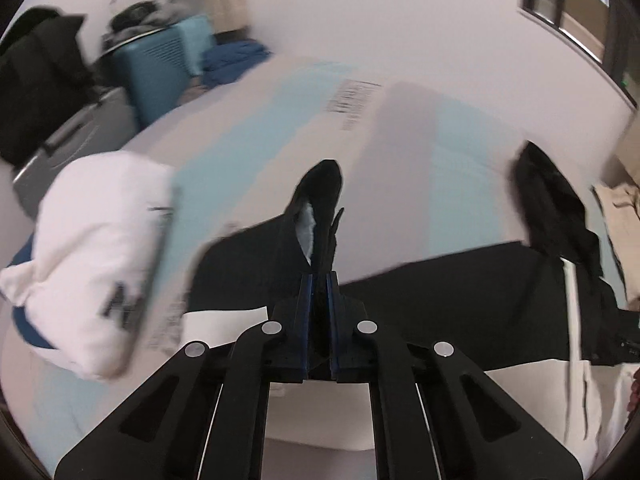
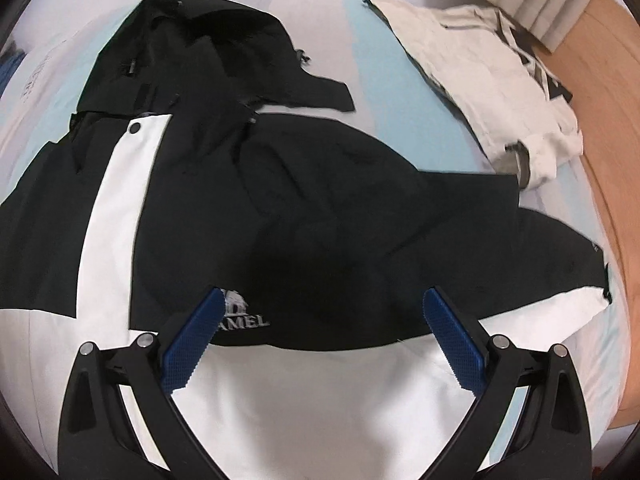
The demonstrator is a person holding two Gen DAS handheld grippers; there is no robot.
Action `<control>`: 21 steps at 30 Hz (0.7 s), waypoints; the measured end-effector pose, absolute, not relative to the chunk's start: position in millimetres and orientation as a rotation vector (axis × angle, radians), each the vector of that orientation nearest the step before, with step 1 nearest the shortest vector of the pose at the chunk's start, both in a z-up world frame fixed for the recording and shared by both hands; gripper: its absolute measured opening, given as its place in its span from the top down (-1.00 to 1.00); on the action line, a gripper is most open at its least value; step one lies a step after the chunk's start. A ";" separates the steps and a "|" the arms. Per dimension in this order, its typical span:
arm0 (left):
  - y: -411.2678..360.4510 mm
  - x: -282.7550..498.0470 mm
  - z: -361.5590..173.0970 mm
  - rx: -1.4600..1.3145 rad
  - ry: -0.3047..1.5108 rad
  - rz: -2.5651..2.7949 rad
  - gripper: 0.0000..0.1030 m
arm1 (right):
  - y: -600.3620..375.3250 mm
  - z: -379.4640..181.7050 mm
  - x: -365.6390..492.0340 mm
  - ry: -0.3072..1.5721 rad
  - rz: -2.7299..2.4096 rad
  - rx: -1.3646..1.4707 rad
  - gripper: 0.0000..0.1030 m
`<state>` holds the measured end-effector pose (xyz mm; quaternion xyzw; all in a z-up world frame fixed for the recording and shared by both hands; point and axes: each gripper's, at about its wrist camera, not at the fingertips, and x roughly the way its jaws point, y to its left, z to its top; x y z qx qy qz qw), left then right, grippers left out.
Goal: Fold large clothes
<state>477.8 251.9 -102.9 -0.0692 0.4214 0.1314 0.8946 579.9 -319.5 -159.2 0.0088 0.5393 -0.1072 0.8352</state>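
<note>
A large black and white hooded jacket [image 2: 320, 208] lies spread on the bed, hood at the far left, a "CAMEL" logo near my right gripper. My right gripper [image 2: 322, 304] is open and empty, hovering just above the jacket's chest where black meets white. My left gripper [image 1: 319, 280] is shut on a black sleeve end [image 1: 320, 200] of the jacket and holds it raised above the bed; the sleeve's pale lining shows. The jacket's body [image 1: 460, 292] and hood [image 1: 552, 200] lie to the right in the left wrist view.
The bed sheet [image 1: 360, 140] is white with light-blue stripes. A folded white garment [image 1: 92, 264] lies at the left. A folded cream and black garment [image 2: 492, 80] lies at the far right near the wooden bed edge [image 2: 608, 160]. Suitcases [image 1: 160, 68] with clothes stand beyond the bed.
</note>
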 end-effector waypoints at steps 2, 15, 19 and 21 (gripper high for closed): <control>218.8 489.6 -103.7 -0.131 0.878 0.233 0.90 | -326.1 -155.3 575.1 1.134 -0.215 0.042 -0.86; -37.9 537.5 -100.7 -0.092 0.858 -0.049 0.90 | -394.1 -155.4 557.2 1.094 -0.147 0.051 -0.86; -121.9 541.3 -114.8 -0.088 0.886 -0.119 0.90 | -428.4 -153.0 551.3 1.086 -0.130 0.074 -0.86; -168.1 542.5 -123.6 -0.084 0.901 -0.155 0.90 | -447.8 -150.5 547.1 1.078 -0.122 0.093 -0.86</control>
